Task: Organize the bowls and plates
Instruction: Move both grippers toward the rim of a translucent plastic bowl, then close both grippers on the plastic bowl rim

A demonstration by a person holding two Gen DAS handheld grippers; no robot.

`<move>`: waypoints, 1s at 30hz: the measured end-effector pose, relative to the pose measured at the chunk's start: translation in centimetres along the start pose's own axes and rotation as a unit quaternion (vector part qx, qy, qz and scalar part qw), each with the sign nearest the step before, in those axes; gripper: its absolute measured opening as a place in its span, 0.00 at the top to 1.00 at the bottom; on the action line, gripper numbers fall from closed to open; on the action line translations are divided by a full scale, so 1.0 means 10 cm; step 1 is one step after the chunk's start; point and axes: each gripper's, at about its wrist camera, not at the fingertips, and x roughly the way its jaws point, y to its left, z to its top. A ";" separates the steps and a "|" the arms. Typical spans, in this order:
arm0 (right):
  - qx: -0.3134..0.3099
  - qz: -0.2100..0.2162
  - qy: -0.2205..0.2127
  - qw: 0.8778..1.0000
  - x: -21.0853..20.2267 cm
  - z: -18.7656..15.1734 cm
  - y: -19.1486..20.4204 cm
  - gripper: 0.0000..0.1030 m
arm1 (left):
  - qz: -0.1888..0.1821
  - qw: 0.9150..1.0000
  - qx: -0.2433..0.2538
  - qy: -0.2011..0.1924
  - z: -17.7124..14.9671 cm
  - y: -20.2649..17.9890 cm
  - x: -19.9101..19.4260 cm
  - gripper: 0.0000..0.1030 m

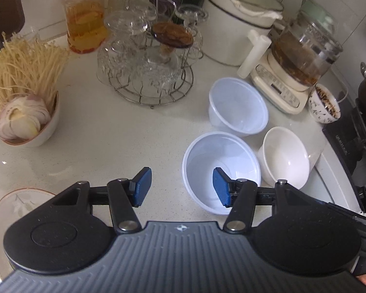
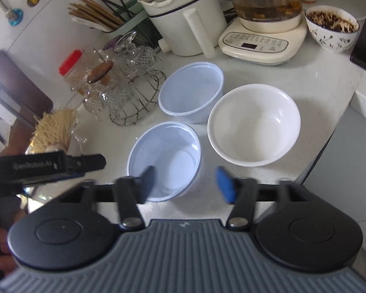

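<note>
— So, what is being done with the left tool [image 1: 180, 186]?

— It is held spread, with nothing pinched. One blue pad is seen over the near pale blue see-through plastic bowl [image 1: 220, 171], the other over the bare white speckled desk [image 1: 97, 131]. The bowl's rim can probably be caught between them.

— And the right tool [image 2: 186, 183]?

— It is spread too, and nothing is pinched by it. It is held low near the same bowl [image 2: 164, 158]; its left pad is seen across the bowl, its right pad over the desk.

— How can this step be done well?

— The rim should be pinched gently, since thin plastic is likely bent easily. Then the bowl could be lifted straight up and set into the second pale blue plastic bowl [image 2: 191, 91] just behind it. The round white china bowl [image 2: 253, 124] beside them should not be bumped.

— What is shown by only one view?

— A pink-rimmed flowered plate [image 1: 17, 205] at the desk's near edge is shown only by the left view. The left tool's black body is shown from outside only by the right view.
</note>
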 end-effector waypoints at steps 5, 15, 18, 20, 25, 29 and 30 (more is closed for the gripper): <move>0.032 0.012 0.034 0.999 0.17 0.00 -0.14 0.35 | 0.006 1.000 -0.018 0.018 0.01 0.04 0.16 0.40; 0.055 0.029 0.064 0.996 0.38 0.04 -0.24 0.57 | -0.009 0.998 -0.043 0.048 0.01 0.10 0.52 0.44; 0.044 0.031 0.077 0.996 0.43 0.04 -0.20 0.68 | -0.008 0.997 -0.043 0.061 0.02 0.11 0.63 0.49; 0.042 0.031 0.082 0.995 0.46 0.05 -0.19 0.68 | -0.009 0.997 -0.041 0.066 0.02 0.12 0.68 0.53; 0.049 0.032 0.087 0.994 0.54 0.08 -0.23 0.73 | -0.007 0.996 -0.040 0.078 0.04 0.13 0.79 0.68; 0.052 0.045 0.093 0.993 0.59 0.11 -0.23 0.82 | -0.010 0.995 -0.043 0.085 0.05 0.13 0.83 0.82; 0.050 0.046 0.094 0.993 0.60 0.11 -0.22 0.82 | -0.009 0.995 -0.042 0.085 0.05 0.13 0.83 0.84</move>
